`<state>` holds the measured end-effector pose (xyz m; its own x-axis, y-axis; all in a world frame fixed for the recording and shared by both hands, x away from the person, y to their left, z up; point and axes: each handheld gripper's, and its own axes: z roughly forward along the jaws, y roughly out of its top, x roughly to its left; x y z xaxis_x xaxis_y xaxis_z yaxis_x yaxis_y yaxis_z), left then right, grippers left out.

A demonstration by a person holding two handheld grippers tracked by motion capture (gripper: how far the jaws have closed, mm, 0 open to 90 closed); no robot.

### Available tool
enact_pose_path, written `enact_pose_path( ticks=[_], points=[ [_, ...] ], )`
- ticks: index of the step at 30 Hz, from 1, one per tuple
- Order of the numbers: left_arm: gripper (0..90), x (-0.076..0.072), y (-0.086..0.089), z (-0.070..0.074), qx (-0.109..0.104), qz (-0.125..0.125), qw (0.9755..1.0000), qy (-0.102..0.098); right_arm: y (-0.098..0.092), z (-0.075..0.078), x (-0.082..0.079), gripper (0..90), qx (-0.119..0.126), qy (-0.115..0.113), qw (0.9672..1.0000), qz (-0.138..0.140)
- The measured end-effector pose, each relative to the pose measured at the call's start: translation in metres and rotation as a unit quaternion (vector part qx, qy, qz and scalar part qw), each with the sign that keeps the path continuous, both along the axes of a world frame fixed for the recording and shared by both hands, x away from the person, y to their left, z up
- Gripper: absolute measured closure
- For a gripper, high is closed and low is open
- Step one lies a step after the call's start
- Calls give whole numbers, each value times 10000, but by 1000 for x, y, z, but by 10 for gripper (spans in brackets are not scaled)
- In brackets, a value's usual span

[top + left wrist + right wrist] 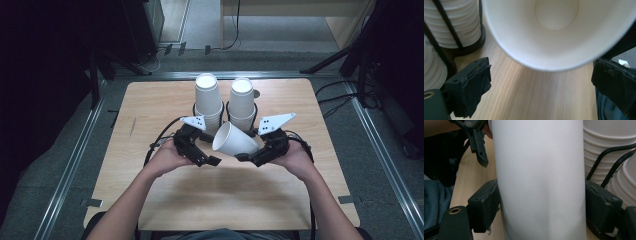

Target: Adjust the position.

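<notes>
The right tool (250, 156) clenches a white paper cup (234, 141) by its wall, tipped mouth toward nine o'clock above the bench (150, 105). The left tool (212, 161) stands released. Light, thin-walled, easily crushed: grip gently mid-wall.

No text, label or number is readable.

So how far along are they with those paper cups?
One loose cup is off the two stacks and lies tilted between the grippers. The right gripper is clamped on its wall, mouth toward the left gripper, whose fingers stand open below the rim, touching nothing. No single cup stands on the table yet, so both stacks remain.
</notes>
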<state>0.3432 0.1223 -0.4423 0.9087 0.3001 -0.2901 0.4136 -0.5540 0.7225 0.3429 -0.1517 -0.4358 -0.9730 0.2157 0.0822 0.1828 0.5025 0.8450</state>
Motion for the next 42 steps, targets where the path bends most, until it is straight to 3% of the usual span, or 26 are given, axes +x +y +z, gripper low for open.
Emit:
enact_pose_path(
  ticks=[6,17,24,27,36,42],
  points=[
    [25,-1,-7,1,-66,47,10000,-20,6,-1,-2,204,25,9,10000,82],
    [49,2,-7,4,-618,221,9976,229,22,-6,-6,204,-48,-58,9997,216],
    [79,1,-8,5,-602,256,9978,139,24,-8,-6,204,-90,-69,9997,202],
    [112,3,-7,6,-599,200,9978,210,24,-8,-6,205,-106,-64,9997,214],
    [148,2,-6,8,-471,105,9986,195,25,-8,-5,193,-198,210,9993,256],
    [148,5,5,13,-457,186,9986,184,23,-11,-3,150,-386,342,9985,190]
  ],
)
